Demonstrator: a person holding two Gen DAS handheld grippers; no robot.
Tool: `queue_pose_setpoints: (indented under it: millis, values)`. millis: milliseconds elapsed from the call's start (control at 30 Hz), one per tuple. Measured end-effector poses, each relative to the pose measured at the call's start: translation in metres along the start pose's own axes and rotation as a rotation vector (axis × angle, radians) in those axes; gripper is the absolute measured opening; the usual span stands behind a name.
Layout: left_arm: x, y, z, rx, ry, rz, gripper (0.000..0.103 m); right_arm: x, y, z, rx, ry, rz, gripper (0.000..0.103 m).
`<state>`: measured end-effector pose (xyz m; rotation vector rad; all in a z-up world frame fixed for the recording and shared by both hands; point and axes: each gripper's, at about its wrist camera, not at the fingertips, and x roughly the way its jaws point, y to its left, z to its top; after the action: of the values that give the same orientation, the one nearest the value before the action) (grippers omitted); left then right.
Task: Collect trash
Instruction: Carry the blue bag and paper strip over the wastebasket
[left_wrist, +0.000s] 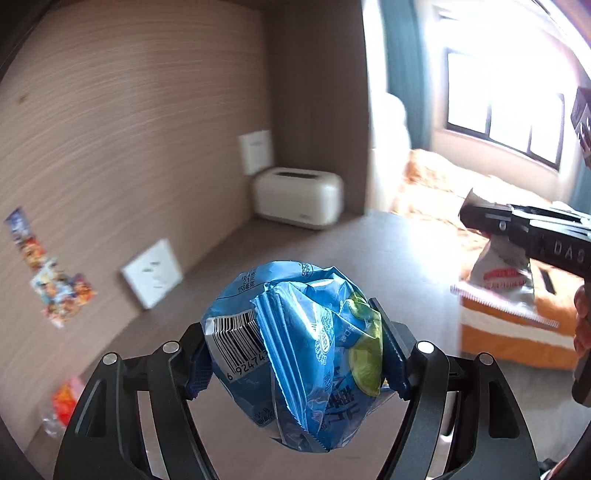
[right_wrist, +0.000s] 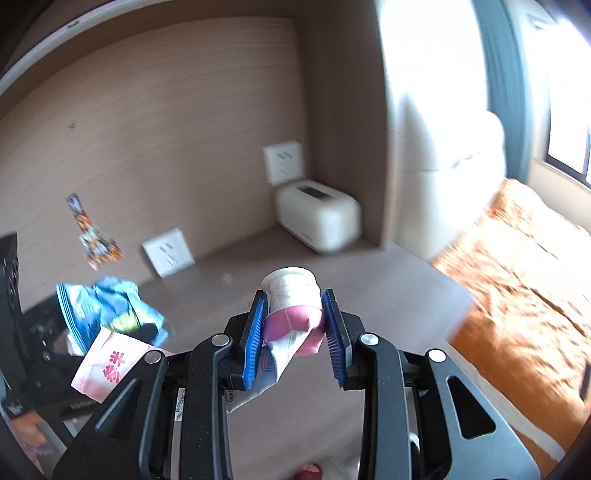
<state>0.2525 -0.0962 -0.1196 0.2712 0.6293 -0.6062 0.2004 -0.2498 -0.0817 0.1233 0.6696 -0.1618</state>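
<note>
My left gripper (left_wrist: 295, 354) is shut on a crumpled blue snack bag (left_wrist: 295, 350) with a barcode and a lime picture, held above the brown desk (left_wrist: 332, 251). The bag also shows at the left of the right wrist view (right_wrist: 107, 306). My right gripper (right_wrist: 293, 332) is shut on a pink and white crumpled wrapper (right_wrist: 291, 314), also above the desk. In the left wrist view the right gripper (left_wrist: 476, 218) appears at the right edge, holding a grey and white wrapper (left_wrist: 502, 269). A pink and white packet (right_wrist: 107, 365) lies low at the left, partly behind my gripper.
A cream toaster (left_wrist: 299, 199) stands in the back corner of the desk. White wall sockets (left_wrist: 151, 273) and colourful stickers (left_wrist: 51, 280) are on the wood wall. An orange packet (left_wrist: 62, 402) lies at the left. A bed with an orange cover (right_wrist: 524, 280) is to the right.
</note>
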Motion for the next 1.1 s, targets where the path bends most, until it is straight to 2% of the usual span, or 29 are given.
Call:
queue_pose_setpoints:
  millis: [233,367,500,633,800,967,1100]
  values:
    - [0.012,-0.079,-0.008,0.100,0.034,-0.142,0.072,-0.042,-0.060,-0.048,0.093,0.039,-0.126,0.032]
    - [0.023,-0.134,-0.019,0.149,0.060,-0.211,0.072,-0.060,-0.096,-0.072,0.122,0.060,-0.157,0.032]
    - [0.042,-0.194,-0.038,0.163,0.093,-0.276,0.072,-0.075,-0.142,-0.099,0.156,0.086,-0.139,0.032]
    - [0.064,-0.247,-0.063,0.191,0.159,-0.294,0.072,-0.075,-0.191,-0.128,0.234,0.153,-0.062,0.032]
    - [0.102,-0.299,-0.103,0.197,0.230,-0.342,0.072,-0.052,-0.235,-0.170,0.280,0.215,-0.020,0.032]
    - [0.153,-0.324,-0.150,0.177,0.292,-0.390,0.072,-0.011,-0.273,-0.224,0.350,0.262,0.006,0.032]
    - [0.205,-0.337,-0.196,0.153,0.342,-0.413,0.073,0.039,-0.305,-0.281,0.440,0.326,0.065,0.032]
